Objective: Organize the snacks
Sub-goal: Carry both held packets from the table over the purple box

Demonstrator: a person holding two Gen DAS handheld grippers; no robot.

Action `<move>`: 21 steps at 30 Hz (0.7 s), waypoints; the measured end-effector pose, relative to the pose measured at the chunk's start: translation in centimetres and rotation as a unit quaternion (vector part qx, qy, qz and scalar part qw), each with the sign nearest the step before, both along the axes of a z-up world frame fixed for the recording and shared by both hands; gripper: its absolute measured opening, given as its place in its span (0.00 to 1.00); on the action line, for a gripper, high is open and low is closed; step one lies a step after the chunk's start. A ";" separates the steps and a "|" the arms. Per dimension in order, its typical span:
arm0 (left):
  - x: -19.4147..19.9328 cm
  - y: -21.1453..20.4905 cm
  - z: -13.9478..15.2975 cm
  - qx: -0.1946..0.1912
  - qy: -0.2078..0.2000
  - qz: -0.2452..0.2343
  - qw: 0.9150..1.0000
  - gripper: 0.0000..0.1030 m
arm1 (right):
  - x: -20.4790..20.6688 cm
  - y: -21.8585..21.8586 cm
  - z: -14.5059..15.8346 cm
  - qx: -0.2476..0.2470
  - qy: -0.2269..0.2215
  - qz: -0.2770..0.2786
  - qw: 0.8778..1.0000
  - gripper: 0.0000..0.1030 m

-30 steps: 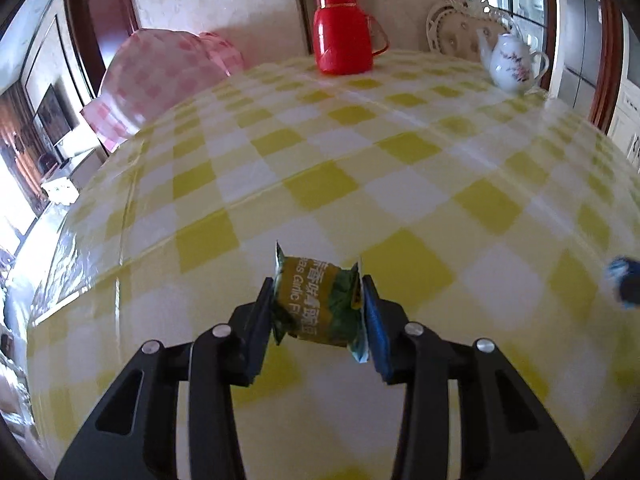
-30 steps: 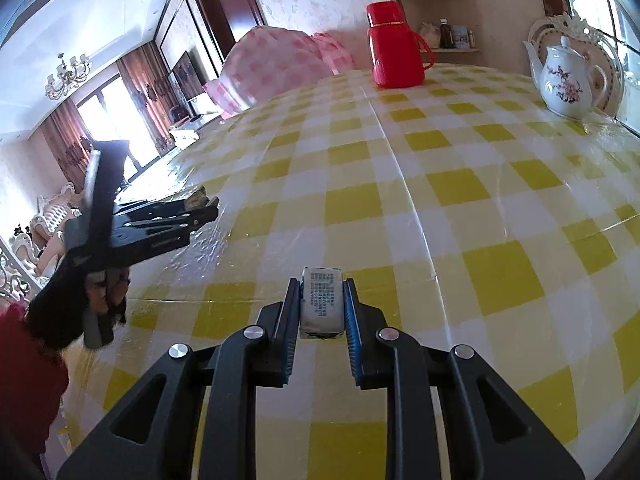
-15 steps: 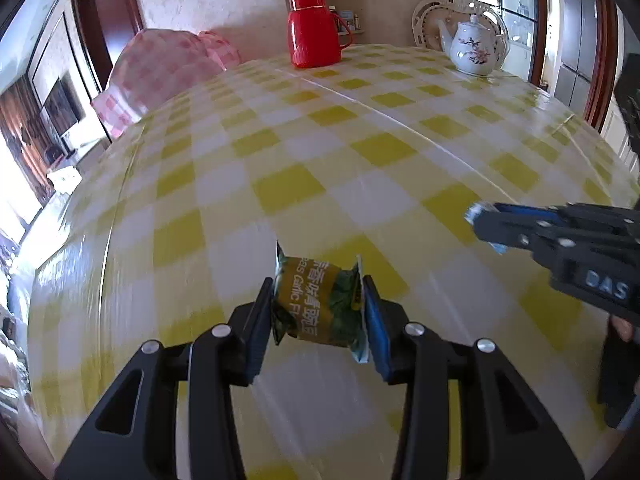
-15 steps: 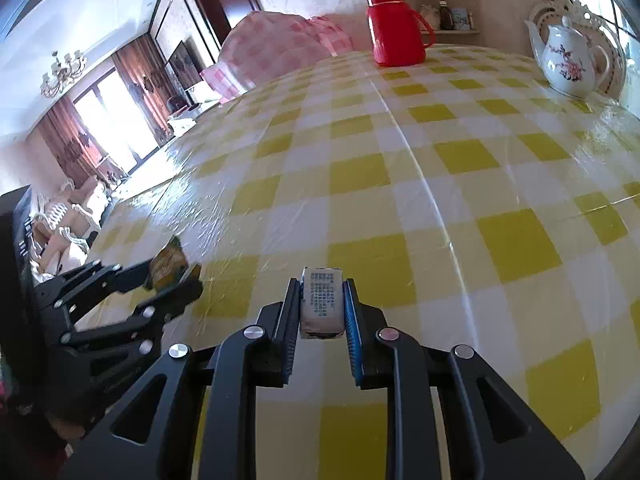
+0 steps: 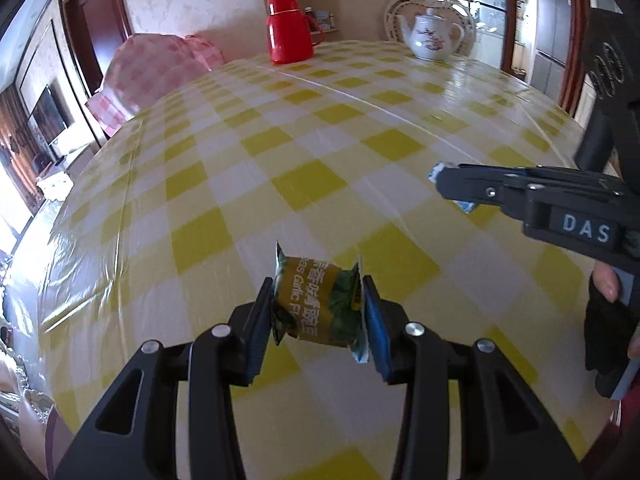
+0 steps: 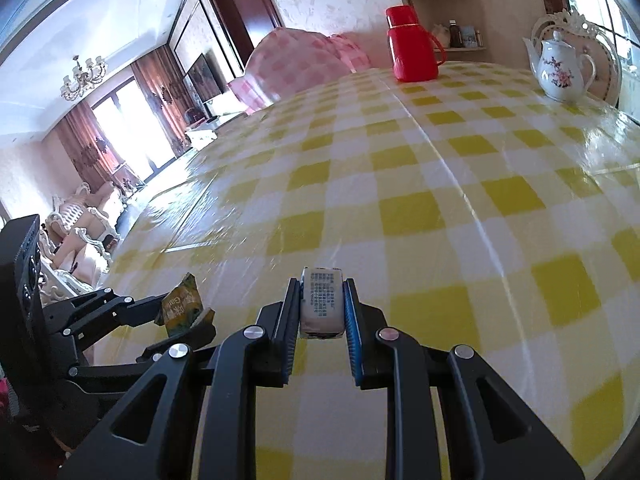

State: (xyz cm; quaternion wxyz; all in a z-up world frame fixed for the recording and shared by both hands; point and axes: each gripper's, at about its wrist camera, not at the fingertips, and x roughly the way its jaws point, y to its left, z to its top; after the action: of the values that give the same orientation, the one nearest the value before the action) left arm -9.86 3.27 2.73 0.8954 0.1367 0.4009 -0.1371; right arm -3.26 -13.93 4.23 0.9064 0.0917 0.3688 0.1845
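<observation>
Left gripper (image 5: 318,312): clamped on the green packet (image 5: 316,306) by its sides, carried clear above the table (image 5: 280,132)
Right gripper (image 6: 322,308): pinching the white packet (image 6: 322,300) narrow; at three o'clock of the left
Reason: both snacks lifted, likely for carrying; no container visible

Two grippers (image 5: 318,312) (image 6: 322,312); two snack packets, one green and yellow (image 5: 316,306), one small white (image 6: 322,300); one red flask (image 5: 290,30); one white teapot (image 5: 434,36); one checked table (image 5: 320,140); one pink-checked cushion (image 5: 156,68); one chandelier (image 6: 84,76).
</observation>
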 end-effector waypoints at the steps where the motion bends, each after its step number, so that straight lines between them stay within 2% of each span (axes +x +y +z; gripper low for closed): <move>1: -0.8 0.1 0.1 0.000 -0.003 -0.004 1.000 0.41 | -0.7 0.1 0.0 -0.001 -0.001 0.000 1.000 0.21; 6: -4.5 1.1 0.2 -0.010 -0.011 -0.012 1.000 0.41 | -3.1 0.8 0.0 -0.002 0.000 0.003 1.000 0.21; 12: -8.0 3.2 0.2 -0.007 -0.019 -0.018 1.000 0.41 | -6.2 3.2 0.8 -0.015 -0.013 0.034 0.999 0.21; 16: -9.5 5.8 0.2 0.001 -0.028 -0.003 1.000 0.41 | -7.5 6.0 1.1 -0.024 -0.017 0.065 0.997 0.21; 21: -10.9 9.3 -0.2 0.006 -0.019 0.018 1.000 0.41 | -9.3 10.3 1.5 -0.037 -0.025 0.115 0.992 0.21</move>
State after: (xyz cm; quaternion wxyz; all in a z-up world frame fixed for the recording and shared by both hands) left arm -20.73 12.55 2.58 0.9044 0.1375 0.3871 -0.1156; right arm -12.60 -3.65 5.72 0.8907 0.0099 0.3609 0.2762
